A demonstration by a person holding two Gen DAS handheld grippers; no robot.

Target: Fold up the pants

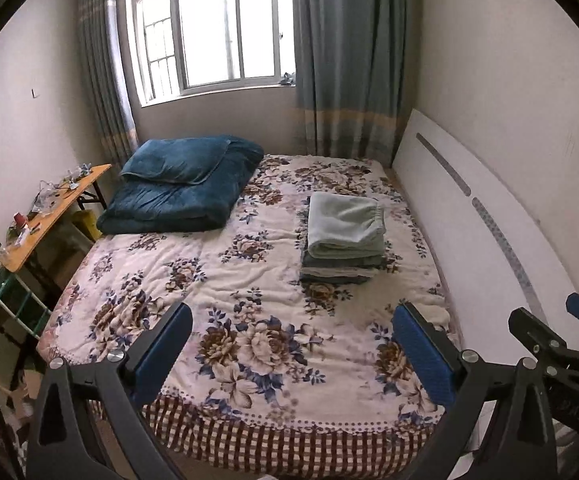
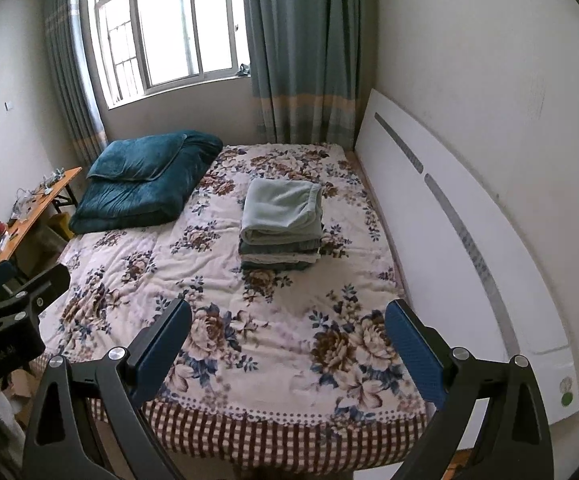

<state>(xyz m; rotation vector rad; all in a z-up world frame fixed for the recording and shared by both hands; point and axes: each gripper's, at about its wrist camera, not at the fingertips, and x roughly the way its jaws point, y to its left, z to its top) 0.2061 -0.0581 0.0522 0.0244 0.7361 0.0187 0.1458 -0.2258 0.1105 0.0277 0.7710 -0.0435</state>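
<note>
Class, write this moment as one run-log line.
left gripper: open, empty | right gripper: open, empty | folded pants stack: on bed, untouched | blue quilt: far left corner

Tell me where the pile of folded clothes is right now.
The pile of folded clothes sits on the flowered bedspread, toward the right side near the white headboard, with the blue quilt off to its left. Both grippers are open and well short of it.

Folded pants stack (image 1: 343,236) on bed (image 1: 193,264) (right half); quilt (image 1: 181,188) left-behind.
</note>
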